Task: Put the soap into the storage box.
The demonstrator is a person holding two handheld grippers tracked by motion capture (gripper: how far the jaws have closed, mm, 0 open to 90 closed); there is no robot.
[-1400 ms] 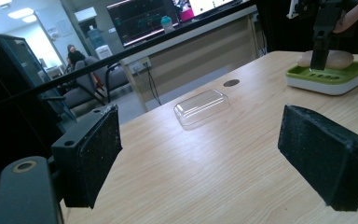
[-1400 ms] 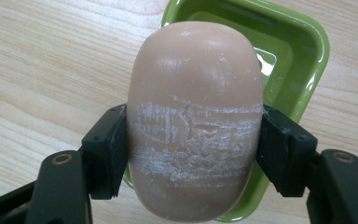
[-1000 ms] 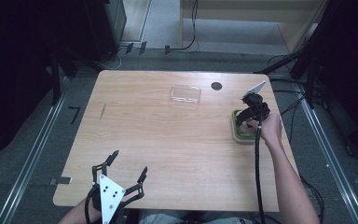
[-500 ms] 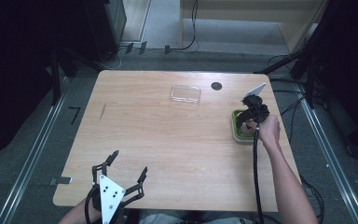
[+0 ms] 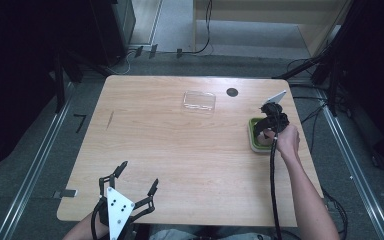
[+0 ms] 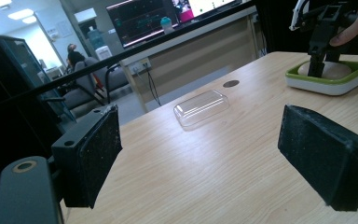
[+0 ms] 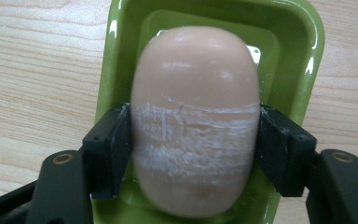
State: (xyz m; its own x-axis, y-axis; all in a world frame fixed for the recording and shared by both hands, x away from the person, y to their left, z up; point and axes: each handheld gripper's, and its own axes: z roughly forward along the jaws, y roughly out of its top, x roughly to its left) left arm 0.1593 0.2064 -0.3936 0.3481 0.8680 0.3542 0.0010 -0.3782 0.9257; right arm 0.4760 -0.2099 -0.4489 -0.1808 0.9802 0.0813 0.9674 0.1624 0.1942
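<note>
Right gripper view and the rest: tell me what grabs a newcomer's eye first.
First, the pale pink soap bar, scuffed white across its middle, lying in the green dish with the right gripper clamped on its sides. From above, that dish sits at the table's right edge. The left gripper hovers wide open at the near left corner, a clear plastic lid lying far across.

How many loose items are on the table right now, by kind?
Soap bar: 1, lying in the dish, pressed between the right gripper's jaws
Green soap dish: 1
Clear plastic lid: 1, lying apart from the dish
Total: 3
</note>
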